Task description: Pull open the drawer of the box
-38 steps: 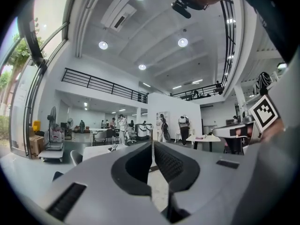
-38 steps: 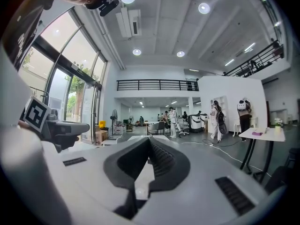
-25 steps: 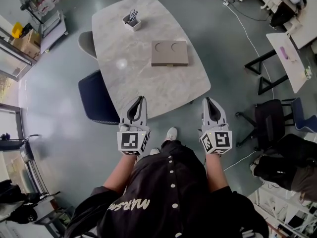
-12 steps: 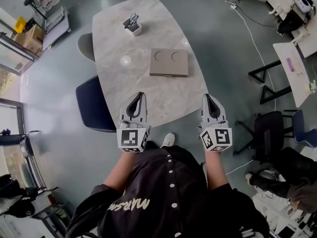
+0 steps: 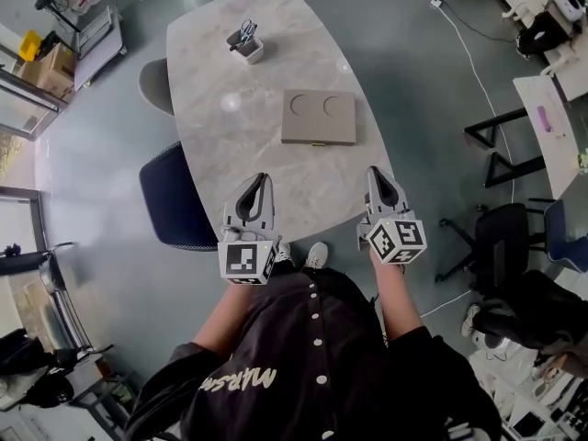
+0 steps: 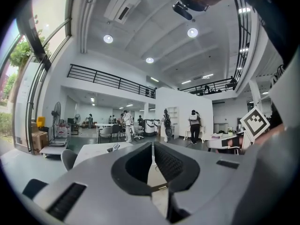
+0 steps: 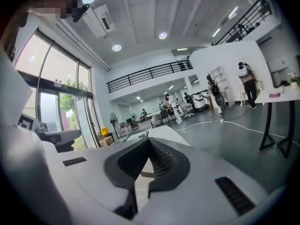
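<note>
While the person stood at the near end of the pale marble-patterned oval table (image 5: 230,145), both grippers were held out roughly level over its near edge, side by side and apart. The left gripper (image 5: 261,180) (image 6: 152,146) had its grey jaws pressed together with nothing between them. The right gripper (image 5: 374,171) (image 7: 149,142) was also clamped tight on nothing, its tip at the table's near right edge.

The flat taupe rectangular box (image 5: 318,118), with two round hollows in its top, lay on the table near the middle. It was beyond both grippers and well apart from them. Its drawer (image 5: 318,142) looked pushed in, the front flush with the near side. A small tab showed there, too small to make out.

Farther up the table stood a small white square holder (image 5: 246,49) with scissors (image 5: 244,31) in it, well apart from the box. A dark blue padded chair (image 5: 173,196) sat at the table's left side, near the left gripper. A light grey chair (image 5: 152,83) was farther along the same side. A white cable (image 5: 459,44) trailed over the grey floor (image 5: 101,209) at right.
</note>
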`<state>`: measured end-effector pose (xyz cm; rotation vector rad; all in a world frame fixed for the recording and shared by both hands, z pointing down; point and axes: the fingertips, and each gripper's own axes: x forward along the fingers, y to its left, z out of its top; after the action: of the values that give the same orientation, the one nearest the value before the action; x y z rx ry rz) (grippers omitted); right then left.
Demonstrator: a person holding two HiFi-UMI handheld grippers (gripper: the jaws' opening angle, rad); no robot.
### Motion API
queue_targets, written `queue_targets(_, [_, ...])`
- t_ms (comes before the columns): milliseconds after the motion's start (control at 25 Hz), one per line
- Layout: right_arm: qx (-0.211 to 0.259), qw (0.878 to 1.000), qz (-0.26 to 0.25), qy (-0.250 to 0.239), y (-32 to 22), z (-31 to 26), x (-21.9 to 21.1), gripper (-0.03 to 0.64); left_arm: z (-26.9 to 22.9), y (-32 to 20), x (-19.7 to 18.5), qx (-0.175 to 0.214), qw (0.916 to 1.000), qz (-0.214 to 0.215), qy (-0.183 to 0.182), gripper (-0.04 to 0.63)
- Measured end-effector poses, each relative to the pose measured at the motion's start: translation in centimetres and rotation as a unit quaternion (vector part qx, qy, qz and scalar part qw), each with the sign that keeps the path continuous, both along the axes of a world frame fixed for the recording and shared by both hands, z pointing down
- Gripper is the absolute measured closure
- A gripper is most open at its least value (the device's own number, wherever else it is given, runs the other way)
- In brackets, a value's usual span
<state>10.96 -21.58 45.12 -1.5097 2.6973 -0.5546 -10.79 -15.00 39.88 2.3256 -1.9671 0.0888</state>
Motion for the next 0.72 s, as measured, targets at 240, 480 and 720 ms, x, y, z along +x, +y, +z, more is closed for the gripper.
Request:
queue_targets(240, [-0.075, 0.997, -0.017, -0.01, -3.7, 7.3, -3.3, 0.62, 2.1, -1.6, -0.1, -0.017, 0.9997, 0.019, 0.004, 0.568])
queue_targets(480, [-0.159, 0.987, -0.025, -0.023, -6.5, 15.8, -6.4, 0.617, 4.8, -3.1, 0.0, -0.034, 0.999, 0.027, 0.009, 0.568])
queue_targets(720, [-0.242, 0.967, -0.007, -0.076, -7.9, 22.2, -8.6, 0.532, 6.4, -3.4, 0.2, -0.045, 0.9982, 0.033, 0.022, 0.568])
